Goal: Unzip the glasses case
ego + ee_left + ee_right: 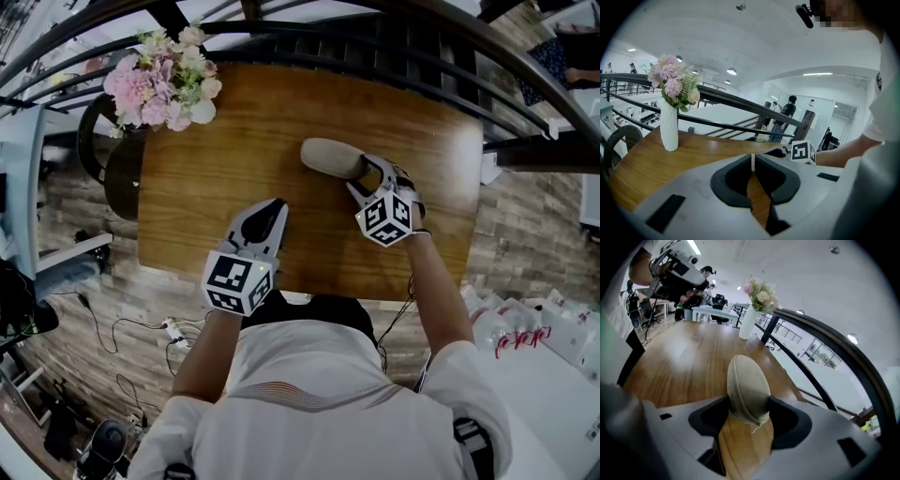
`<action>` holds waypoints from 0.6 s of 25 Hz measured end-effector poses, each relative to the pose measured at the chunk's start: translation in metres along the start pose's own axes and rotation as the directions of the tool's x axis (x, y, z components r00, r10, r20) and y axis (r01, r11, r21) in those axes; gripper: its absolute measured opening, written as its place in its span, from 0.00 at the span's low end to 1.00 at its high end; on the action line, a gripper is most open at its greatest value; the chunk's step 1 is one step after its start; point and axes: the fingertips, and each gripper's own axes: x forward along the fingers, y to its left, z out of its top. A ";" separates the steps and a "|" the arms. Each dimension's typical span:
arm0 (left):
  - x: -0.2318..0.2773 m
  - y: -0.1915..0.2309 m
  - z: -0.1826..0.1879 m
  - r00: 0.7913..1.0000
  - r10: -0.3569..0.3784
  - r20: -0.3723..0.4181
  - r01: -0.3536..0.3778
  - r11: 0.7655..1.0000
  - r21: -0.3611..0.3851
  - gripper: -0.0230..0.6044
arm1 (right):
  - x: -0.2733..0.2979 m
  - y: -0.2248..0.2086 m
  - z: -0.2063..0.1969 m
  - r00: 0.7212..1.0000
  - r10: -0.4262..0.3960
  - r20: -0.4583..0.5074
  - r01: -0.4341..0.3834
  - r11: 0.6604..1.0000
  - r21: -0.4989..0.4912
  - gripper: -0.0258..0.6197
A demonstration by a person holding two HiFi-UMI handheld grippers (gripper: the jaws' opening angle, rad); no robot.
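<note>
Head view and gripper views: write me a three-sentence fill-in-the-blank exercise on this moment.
The right gripper has a beige oval fabric ___ between its fingers.
The left gripper has its fingers ___, with nothing between them.
The white vase of pink flowers stands on the brown ___ table.
Missing words: glasses case; shut; wooden.

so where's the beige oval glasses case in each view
head view: beige glasses case centre-right on the wooden table, in the right gripper.
left gripper view: not visible.
right gripper view: centre, between the jaws.
shared landmark: white vase of pink flowers.
</note>
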 end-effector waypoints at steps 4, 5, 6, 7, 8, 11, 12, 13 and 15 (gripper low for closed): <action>0.000 -0.001 0.002 1.000 -0.004 0.002 0.004 1.000 0.000 0.09 | -0.011 0.000 0.012 0.998 0.002 0.062 -0.008 0.995 0.104 0.53; 0.000 -0.001 0.002 1.000 -0.004 0.002 0.004 1.000 0.000 0.09 | -0.014 0.000 0.014 0.997 0.002 0.078 -0.013 0.991 0.134 0.53; -0.001 -0.001 0.003 1.000 -0.006 0.002 0.006 1.000 0.000 0.09 | -0.017 0.001 0.017 0.996 0.005 0.092 -0.021 0.986 0.165 0.53; -0.001 -0.001 0.003 1.000 -0.007 0.002 0.007 1.000 -0.001 0.09 | -0.019 0.003 0.018 0.995 0.016 0.098 -0.035 0.979 0.200 0.52; -0.001 -0.001 0.002 1.000 -0.008 0.001 0.008 1.000 -0.001 0.09 | -0.020 0.006 0.018 0.994 0.036 0.099 -0.059 0.969 0.240 0.52; -0.001 -0.003 0.001 1.000 -0.012 -0.004 0.012 1.000 -0.004 0.09 | -0.017 0.017 0.012 0.989 0.114 0.092 -0.141 0.910 0.389 0.53; -0.001 -0.004 0.000 1.000 -0.014 -0.006 0.014 1.000 -0.004 0.09 | -0.015 0.020 0.008 0.987 0.133 0.090 -0.160 0.887 0.434 0.53; -0.001 -0.005 -0.001 1.000 -0.016 -0.008 0.016 1.000 -0.003 0.09 | -0.013 0.022 0.004 0.985 0.147 0.088 -0.171 0.868 0.466 0.53; -0.001 -0.005 -0.003 1.000 -0.020 -0.012 0.020 1.000 -0.003 0.09 | -0.009 0.026 -0.002 0.985 0.153 0.079 -0.173 0.857 0.486 0.54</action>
